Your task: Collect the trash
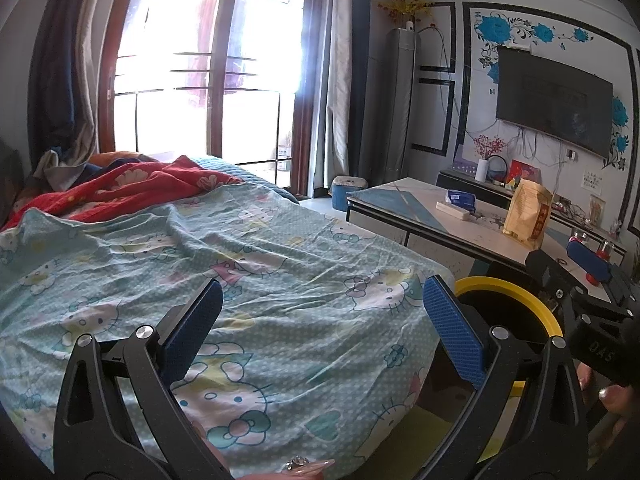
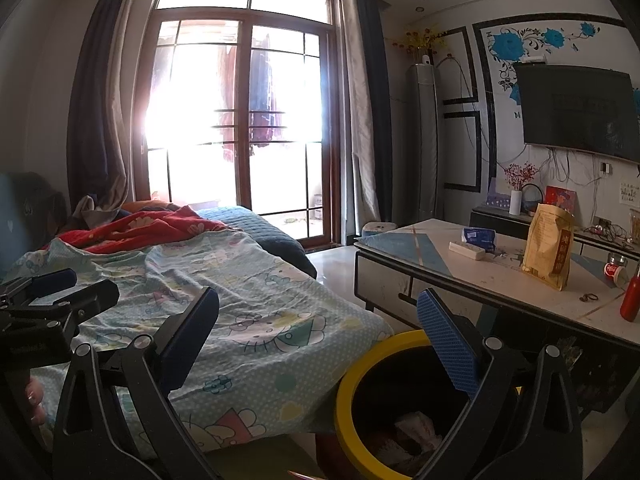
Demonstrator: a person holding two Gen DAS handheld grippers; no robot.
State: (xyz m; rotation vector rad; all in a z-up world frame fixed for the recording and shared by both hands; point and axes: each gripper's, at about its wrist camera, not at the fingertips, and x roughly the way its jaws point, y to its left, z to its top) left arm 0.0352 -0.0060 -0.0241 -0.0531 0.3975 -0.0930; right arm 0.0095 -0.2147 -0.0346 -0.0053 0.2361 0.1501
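A yellow-rimmed black trash bin (image 2: 348, 396) stands on the floor between the bed and the low table. Crumpled whitish trash (image 2: 416, 426) lies inside it. In the left wrist view the bin's rim (image 1: 516, 292) shows at the right, behind my gripper's right finger. My left gripper (image 1: 324, 312) is open and empty above the bed sheet. My right gripper (image 2: 320, 324) is open and empty above the bin and the bed's edge. The right gripper's body shows in the left wrist view (image 1: 592, 320), the left gripper's in the right wrist view (image 2: 44, 312).
A bed with a light blue cartoon sheet (image 1: 240, 264) and a red quilt (image 1: 132, 188) fills the left. A low table (image 2: 500, 276) at the right holds a yellow pouch (image 2: 548, 248), a blue tissue pack (image 2: 478, 238), a white power strip and a red bottle (image 2: 631, 300).
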